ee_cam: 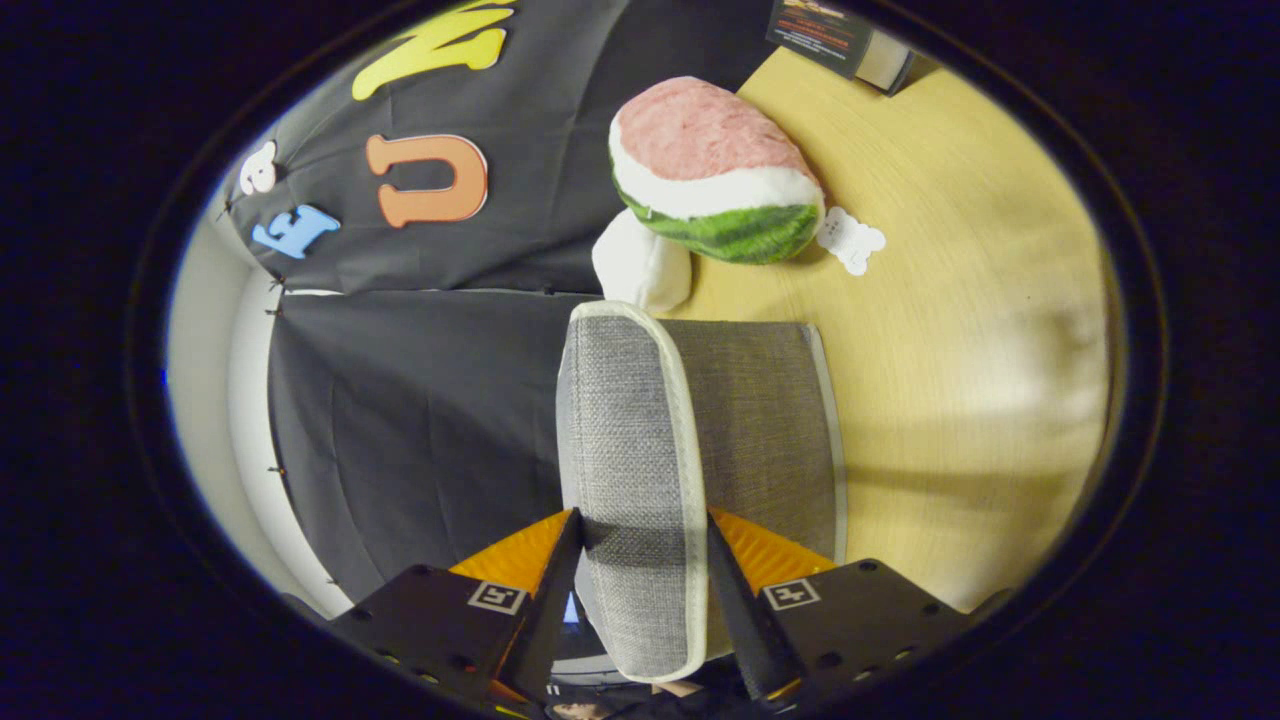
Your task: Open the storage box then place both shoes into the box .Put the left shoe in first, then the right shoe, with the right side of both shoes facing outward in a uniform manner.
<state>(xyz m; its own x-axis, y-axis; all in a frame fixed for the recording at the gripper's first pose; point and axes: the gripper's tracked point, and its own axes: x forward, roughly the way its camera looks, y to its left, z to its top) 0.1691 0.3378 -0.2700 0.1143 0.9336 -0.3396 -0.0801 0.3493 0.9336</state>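
Gripper clamped on the lid flap of a grey woven-fabric storage box, lifting it open

The gripper has both fingers pressed against the grey fabric flap with pale piping, one on each face, so it is grasping the lid, which stands on edge between them and runs ahead from the fingertips. Just beside the flap lies the darker grey fabric storage box it belongs to, resting on a light wooden table. Beyond the box sit a plush watermelon-slice toy in pink, white and green, a small white soft bundle touching it, and a white bone-shaped tag. To do this step well, I would keep the pinch firm near the piping and swing the flap fully back, so the opening stays clear for the shoes
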